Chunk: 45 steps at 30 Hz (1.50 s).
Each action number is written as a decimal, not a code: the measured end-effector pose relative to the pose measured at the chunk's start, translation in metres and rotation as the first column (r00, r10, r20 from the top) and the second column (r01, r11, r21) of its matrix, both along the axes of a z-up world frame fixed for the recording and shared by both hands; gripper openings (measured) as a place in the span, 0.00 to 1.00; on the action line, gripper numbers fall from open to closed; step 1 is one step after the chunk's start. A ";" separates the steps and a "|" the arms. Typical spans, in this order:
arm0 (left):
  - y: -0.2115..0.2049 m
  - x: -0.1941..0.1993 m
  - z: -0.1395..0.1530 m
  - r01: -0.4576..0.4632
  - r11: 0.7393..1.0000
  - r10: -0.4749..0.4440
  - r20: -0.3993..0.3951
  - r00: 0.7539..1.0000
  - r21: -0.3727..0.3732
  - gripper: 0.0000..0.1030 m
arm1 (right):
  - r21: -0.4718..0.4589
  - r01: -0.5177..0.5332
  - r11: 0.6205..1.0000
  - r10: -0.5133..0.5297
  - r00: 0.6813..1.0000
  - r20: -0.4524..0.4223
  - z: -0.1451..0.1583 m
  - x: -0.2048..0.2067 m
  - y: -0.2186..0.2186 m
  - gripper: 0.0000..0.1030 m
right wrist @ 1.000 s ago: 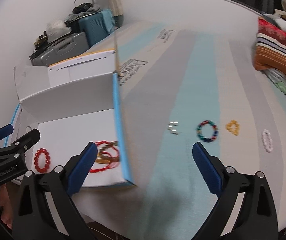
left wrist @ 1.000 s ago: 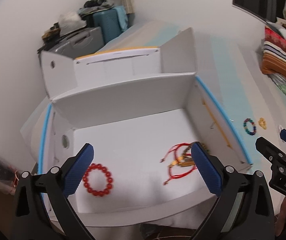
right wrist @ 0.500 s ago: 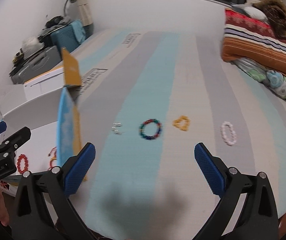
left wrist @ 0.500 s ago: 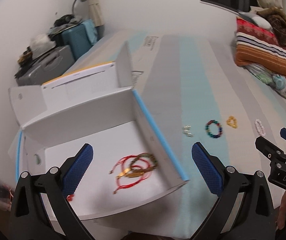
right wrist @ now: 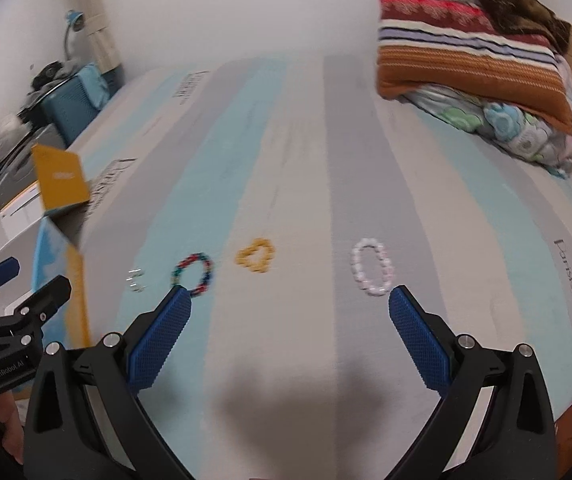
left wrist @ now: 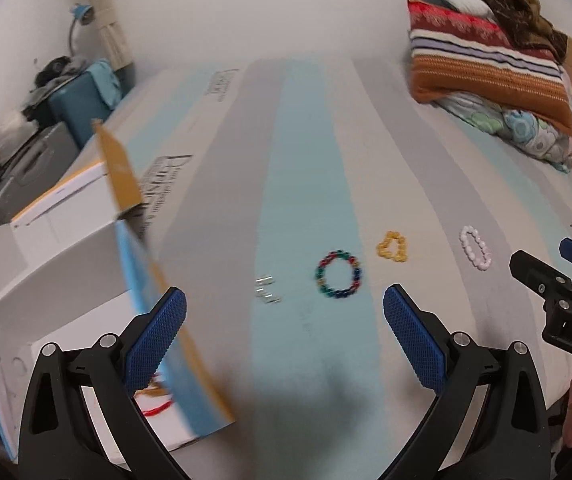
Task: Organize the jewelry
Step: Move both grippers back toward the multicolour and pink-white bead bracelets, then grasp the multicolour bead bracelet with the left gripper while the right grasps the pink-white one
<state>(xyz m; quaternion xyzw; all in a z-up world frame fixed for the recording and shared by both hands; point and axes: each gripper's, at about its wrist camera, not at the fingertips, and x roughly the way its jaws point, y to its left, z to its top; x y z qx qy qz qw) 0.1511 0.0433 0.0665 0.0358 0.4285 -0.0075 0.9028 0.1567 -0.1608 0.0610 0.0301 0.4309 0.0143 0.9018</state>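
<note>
On the striped bed cover lie small silver pieces [left wrist: 266,291] [right wrist: 135,281], a multicoloured bead bracelet [left wrist: 338,275] [right wrist: 192,274], a yellow bead bracelet [left wrist: 393,246] [right wrist: 255,259] and a pale pink bead bracelet [left wrist: 476,247] [right wrist: 372,267], in a row. My left gripper [left wrist: 284,340] is open and empty above the bed, short of the silver pieces and the multicoloured bracelet. My right gripper [right wrist: 286,336] is open and empty, short of the yellow and pink bracelets. The open white box [left wrist: 46,248] stands at the left with red cord jewelry [left wrist: 158,404] inside.
Folded striped blankets [right wrist: 469,60] and a floral pillow [right wrist: 525,132] are piled at the far right of the bed. Suitcases and clutter [left wrist: 46,120] stand by the wall beyond the box. A hand [right wrist: 6,428] holds the left gripper.
Both grippers have swung to the right, away from the box and over the loose jewelry on the bed. The box interior with the red bead bracelet has slid out of view.
</note>
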 end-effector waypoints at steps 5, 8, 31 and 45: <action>-0.028 0.024 -0.021 0.044 0.998 -0.045 -0.032 0.998 -0.037 0.94 | 0.007 0.052 0.999 -0.052 0.998 -0.030 -0.016 0.021 -0.031 0.93; -0.042 0.041 -0.039 0.062 0.996 -0.066 -0.064 0.996 -0.065 0.94 | 0.012 0.071 0.997 -0.071 0.996 -0.048 -0.030 0.034 -0.046 0.93; -0.070 0.118 -0.150 0.061 0.997 -0.069 -0.215 0.974 -0.044 0.94 | 0.012 0.103 0.995 -0.099 0.975 -0.198 -0.149 0.108 -0.085 0.93; -0.070 0.129 -0.164 0.059 0.997 -0.069 -0.246 0.967 -0.051 0.55 | -0.002 0.103 0.995 -0.101 0.968 -0.231 -0.163 0.114 -0.086 0.60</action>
